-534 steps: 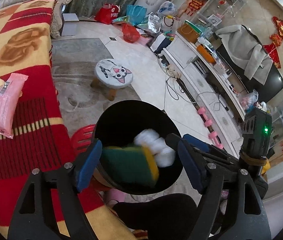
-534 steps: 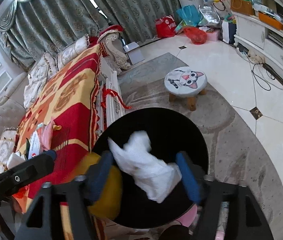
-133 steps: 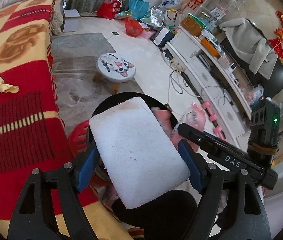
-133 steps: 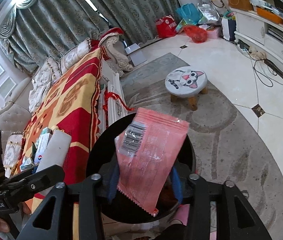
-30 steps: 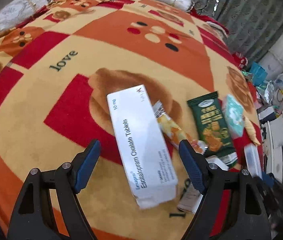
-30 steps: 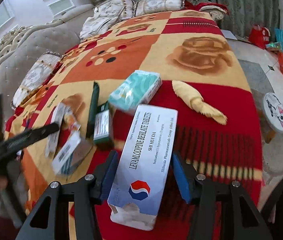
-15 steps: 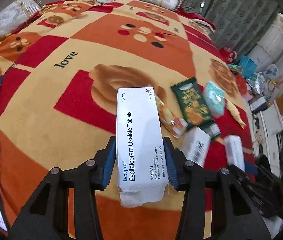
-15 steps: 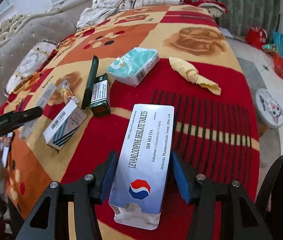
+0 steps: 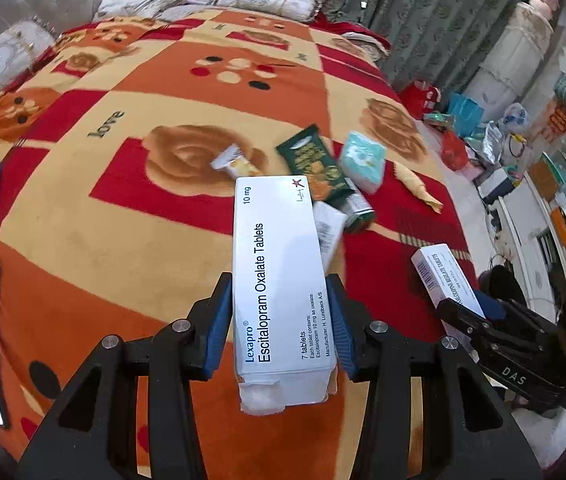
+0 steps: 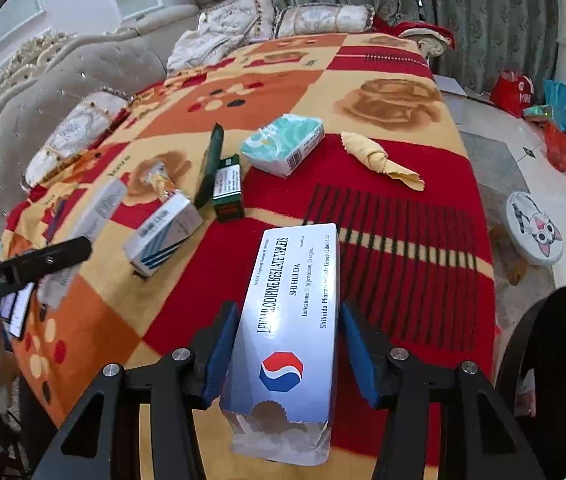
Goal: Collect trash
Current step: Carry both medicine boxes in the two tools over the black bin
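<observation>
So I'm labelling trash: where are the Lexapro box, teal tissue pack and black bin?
Lexapro box (image 9: pixel 279 264): left wrist view, printed face.
Teal tissue pack (image 10: pixel 283 142): right wrist view, top.
Black bin (image 10: pixel 523 344): right wrist view, rim.

Each wrist camera peers steeply down along its own claw, close above the blanket (image 9: pixel 131 240); both views share the teal pack (image 9: pixel 364 160) (image 10: pixel 285 142) and nearby litter.

two white tablet boxes (image 9: pixel 279 276) (image 10: pixel 295 320), lengthwise, ends torn

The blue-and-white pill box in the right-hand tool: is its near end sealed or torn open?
Torn open. The pill box has a ragged near end with the flap gone; contents cannot be seen.
</observation>
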The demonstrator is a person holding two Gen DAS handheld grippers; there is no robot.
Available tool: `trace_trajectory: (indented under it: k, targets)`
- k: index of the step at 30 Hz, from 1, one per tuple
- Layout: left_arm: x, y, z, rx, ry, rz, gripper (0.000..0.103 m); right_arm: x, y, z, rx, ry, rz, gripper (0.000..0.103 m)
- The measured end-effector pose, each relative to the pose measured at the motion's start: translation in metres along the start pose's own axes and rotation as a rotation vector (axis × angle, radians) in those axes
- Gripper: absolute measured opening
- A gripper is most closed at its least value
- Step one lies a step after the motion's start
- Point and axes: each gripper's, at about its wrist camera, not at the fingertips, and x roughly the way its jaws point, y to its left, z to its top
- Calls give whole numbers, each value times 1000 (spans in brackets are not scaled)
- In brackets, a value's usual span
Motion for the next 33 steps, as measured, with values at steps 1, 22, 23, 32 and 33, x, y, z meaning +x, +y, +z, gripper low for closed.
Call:
trace_trajectory:
  k: [1,22,23,32,33]
  targets:
    - [-2,-4,-1,11,-5,-1,43,-4,0,-1,4,-7,3,51]
    - [-14,-82,-8,161,-39,-52,43,-63,-21,-15,59,-105,-3,51]
    - [-13,-85,-8,167,-37,-53,43,-64,-22,-16,62,-106,-4,51]
    - [-8,-104,-10,204,-27,-60,43,-71,-33,-18,78,-115,-7,51]
    - [-7,-106,-10,207,-25,-61,43,-72,-34,-19,80,-116,-9,51]
